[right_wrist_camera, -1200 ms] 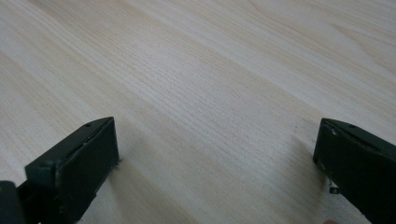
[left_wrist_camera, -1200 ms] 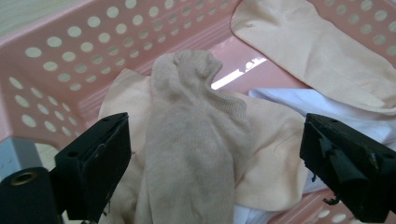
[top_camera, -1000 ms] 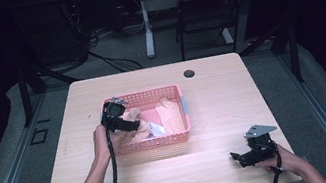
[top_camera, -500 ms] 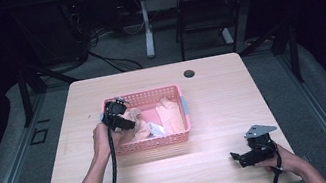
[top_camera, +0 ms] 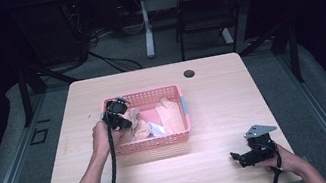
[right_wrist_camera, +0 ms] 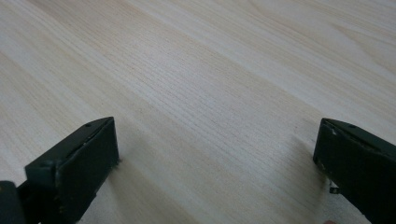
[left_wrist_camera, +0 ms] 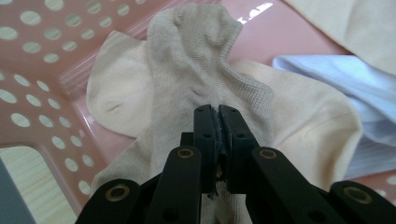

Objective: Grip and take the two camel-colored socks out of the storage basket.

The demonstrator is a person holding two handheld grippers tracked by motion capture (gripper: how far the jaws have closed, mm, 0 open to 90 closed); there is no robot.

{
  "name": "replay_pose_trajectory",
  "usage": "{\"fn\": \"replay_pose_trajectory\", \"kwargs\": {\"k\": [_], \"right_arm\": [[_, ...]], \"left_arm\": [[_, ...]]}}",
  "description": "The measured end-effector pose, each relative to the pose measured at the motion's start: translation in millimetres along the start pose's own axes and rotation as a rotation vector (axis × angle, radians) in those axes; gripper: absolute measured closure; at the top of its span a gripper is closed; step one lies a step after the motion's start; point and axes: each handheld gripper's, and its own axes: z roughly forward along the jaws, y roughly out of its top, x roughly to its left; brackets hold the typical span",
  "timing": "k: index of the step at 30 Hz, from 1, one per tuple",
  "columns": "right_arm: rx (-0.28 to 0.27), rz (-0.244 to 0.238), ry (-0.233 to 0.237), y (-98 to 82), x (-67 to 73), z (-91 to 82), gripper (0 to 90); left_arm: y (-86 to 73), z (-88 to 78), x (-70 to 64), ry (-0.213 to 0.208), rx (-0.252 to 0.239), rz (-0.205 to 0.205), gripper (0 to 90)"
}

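We are looking down on a pale wooden table [top_camera: 214, 107] that is taking up most of the high view, its near edge running out of the bottom of the picture along with the person's forearms. A pink perforated basket [top_camera: 185, 136] is sitting left of the table's middle, and clothing is lying heaped inside it: a tan piece [top_camera: 171, 115] toward the right, something pale blue-white [top_camera: 156, 129] near the middle, both too crumpled for us to name. At the basket's left end our left gripper [top_camera: 128, 124] is reaching in, and the hand behind it is covering the basket's near-left corner. In the left gripper view its jaws are pressing together on a fold of a beige knit sock [left_wrist_camera: 187, 93], which is draping over a cream garment [left_wrist_camera: 299, 121] on the basket floor; the sock's lower part is disappearing behind the jaws, so we cannot tell how much is caught. Our right gripper [top_camera: 240, 158] is resting low on the table's near right part, well apart from the basket, its hand partly cut off by the frame. In the right gripper view its jaws are standing wide apart over bare wood, holding nothing.
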Motion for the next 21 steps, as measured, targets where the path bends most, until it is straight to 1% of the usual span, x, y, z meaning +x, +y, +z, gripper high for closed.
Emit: {"fn": "replay_pose_trajectory", "kwargs": {"k": [6,10,13,15,21], "right_arm": [[0.000,0.000,0.000,0.0,0.0,0.0,0.0],[0.000,0.000,0.000,0.0,0.0,0.0,0.0],[0.000,0.000,0.000,0.0,0.0,0.0,0.0],[0.001,0.000,0.000,0.0,0.0,0.0,0.0],[0.000,0.000,0.000,0.0,0.0,0.0,0.0]], "left_arm": [[2.8,-15.4,0.7,-0.025,-0.022,0.019,86.0],[7.7,-25.0,1.2,-0.042,-0.022,0.040,86.1],[11.7,-32.4,1.7,-0.045,-0.013,0.058,86.1],[13.8,-37.3,3.6,-0.067,-0.010,0.052,86.1],[20.0,-53.4,7.3,-0.088,-0.015,0.066,86.1]]}}
